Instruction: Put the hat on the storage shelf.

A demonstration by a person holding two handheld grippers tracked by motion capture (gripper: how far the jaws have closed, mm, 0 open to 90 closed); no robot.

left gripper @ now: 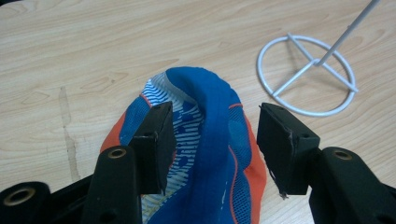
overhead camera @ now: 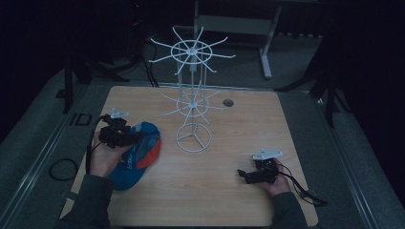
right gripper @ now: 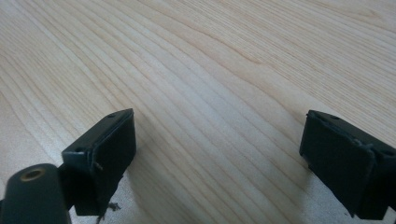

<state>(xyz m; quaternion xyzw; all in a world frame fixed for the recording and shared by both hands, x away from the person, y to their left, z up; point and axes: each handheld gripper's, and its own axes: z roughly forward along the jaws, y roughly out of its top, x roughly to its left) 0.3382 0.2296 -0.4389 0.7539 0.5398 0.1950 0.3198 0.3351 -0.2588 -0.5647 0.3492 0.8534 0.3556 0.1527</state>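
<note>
Blue-and-orange mesh cap (left gripper: 210, 140) lies near the table's (overhead camera: 239, 114) left edge, soft, light, floppy — best pinched at its raised centre fold, which the left gripper (left gripper: 212, 144) straddles, jaws spread; right gripper (right gripper: 219, 154) idles agape over bare wood near the front-right corner.

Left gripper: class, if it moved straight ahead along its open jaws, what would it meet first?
The left gripper would meet the blue-and-orange cap, whose raised fold already lies between its jaws.
</note>
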